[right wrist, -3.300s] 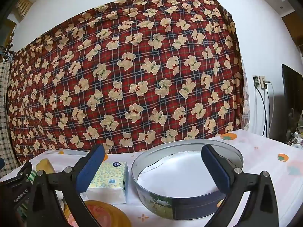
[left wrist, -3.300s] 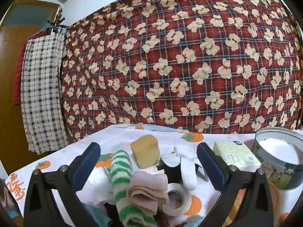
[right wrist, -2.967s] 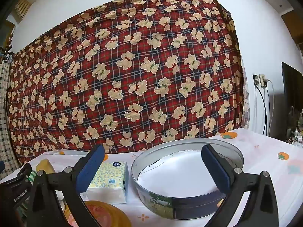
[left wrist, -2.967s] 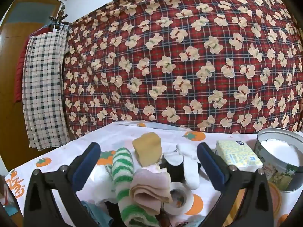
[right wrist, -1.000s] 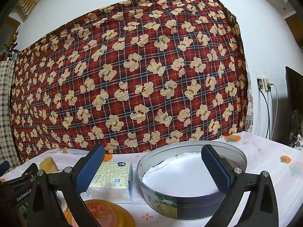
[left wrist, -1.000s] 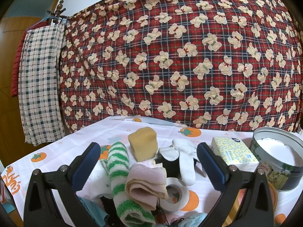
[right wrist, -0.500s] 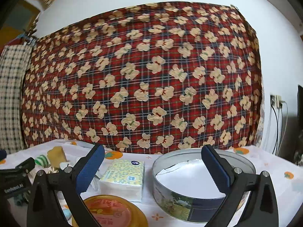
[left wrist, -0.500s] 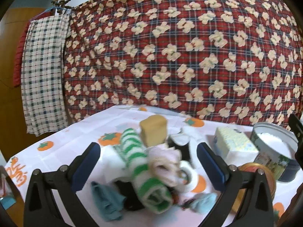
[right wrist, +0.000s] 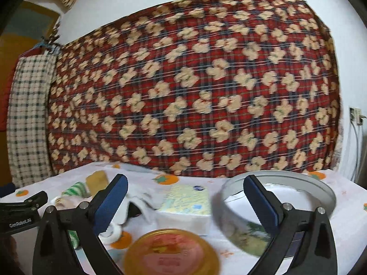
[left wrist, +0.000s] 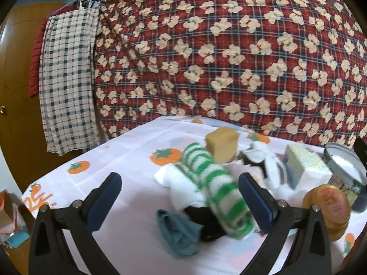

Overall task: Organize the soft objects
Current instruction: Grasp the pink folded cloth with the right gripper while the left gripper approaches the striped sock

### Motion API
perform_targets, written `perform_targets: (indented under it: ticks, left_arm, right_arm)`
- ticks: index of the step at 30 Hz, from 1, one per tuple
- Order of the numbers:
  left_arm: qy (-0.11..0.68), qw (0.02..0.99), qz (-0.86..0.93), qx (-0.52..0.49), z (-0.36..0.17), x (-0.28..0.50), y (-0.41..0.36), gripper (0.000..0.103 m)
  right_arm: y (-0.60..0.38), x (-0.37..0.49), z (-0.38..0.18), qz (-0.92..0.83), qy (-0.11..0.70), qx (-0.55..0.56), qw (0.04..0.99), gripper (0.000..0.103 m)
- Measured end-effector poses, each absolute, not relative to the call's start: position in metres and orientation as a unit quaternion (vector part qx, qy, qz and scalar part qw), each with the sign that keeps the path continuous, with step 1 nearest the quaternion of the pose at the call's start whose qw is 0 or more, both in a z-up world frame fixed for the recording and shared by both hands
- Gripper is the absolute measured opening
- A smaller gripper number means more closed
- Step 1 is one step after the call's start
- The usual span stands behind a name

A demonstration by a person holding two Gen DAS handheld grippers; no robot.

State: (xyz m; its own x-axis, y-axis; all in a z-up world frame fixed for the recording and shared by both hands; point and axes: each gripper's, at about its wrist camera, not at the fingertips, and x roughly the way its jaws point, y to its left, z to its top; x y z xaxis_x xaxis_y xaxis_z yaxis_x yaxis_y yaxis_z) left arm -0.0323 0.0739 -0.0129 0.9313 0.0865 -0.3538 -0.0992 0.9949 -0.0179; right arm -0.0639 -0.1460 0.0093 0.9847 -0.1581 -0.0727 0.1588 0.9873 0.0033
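Observation:
A heap of soft things lies on the white tomato-print tablecloth [left wrist: 128, 160]: a green-and-white striped rolled cloth [left wrist: 215, 188], a tan sponge block [left wrist: 221, 144], a white cloth [left wrist: 176, 181], a teal cloth [left wrist: 179, 231] and something black [left wrist: 204, 217]. My left gripper [left wrist: 181, 197] is open above the heap's near left side, holding nothing. My right gripper [right wrist: 185, 197] is open and empty, with a tissue pack [right wrist: 185, 201] beyond its fingers. In the right wrist view the sponge [right wrist: 97, 180] and striped cloth [right wrist: 74, 189] sit at the left.
A round metal tin [right wrist: 321, 192] with white lining stands right of the tissue pack [left wrist: 305, 167]. An orange lid [right wrist: 169, 252] lies near the front. A tape roll [right wrist: 112, 230] lies by the heap. A red bear-print blanket [left wrist: 229, 57] hangs behind the table; a checked cloth [left wrist: 66, 80] hangs left.
Both grippers have swung left and lifted a little, both views blurring. The heap now sits right of centre between the left fingers. Both grippers stay open.

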Motion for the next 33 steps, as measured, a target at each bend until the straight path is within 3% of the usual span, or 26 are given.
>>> perform_targets:
  ticks: [2, 6, 8, 26, 28, 29, 33]
  left_arm:
    - [0.186, 0.981, 0.061, -0.016, -0.011, -0.024, 0.087, 0.103]
    - [0.196, 0.977, 0.083, -0.021, -0.016, -0.023, 0.111, 0.103]
    - [0.204, 0.974, 0.093, -0.03, -0.019, -0.021, 0.123, 0.103]
    - [0.219, 0.97, 0.101, -0.029, -0.028, -0.014, 0.145, 0.103]
    - [0.221, 0.969, 0.105, -0.031, -0.029, -0.012, 0.147, 0.103]
    - [0.221, 0.969, 0.106, -0.031, -0.03, -0.011, 0.148, 0.103]
    - [0.227, 0.968, 0.101, -0.035, -0.032, -0.007, 0.146, 0.103]
  right_arm:
    - [-0.138, -0.059, 0.008, -0.061, 0.045, 0.005, 0.997, 0.099]
    - [-0.119, -0.04, 0.004, -0.012, 0.092, 0.008, 0.996, 0.069]
    - [-0.112, -0.03, 0.002, 0.016, 0.119, 0.022, 0.993, 0.064]
    - [-0.053, 0.079, -0.047, 0.244, 0.346, 0.226, 0.877, 0.064]
    - [-0.052, 0.084, -0.057, 0.261, 0.361, 0.239, 0.863, 0.055]
    - [-0.052, 0.085, -0.06, 0.267, 0.366, 0.24, 0.859, 0.044]
    - [-0.055, 0.075, -0.053, 0.285, 0.346, 0.232, 0.863, 0.028]
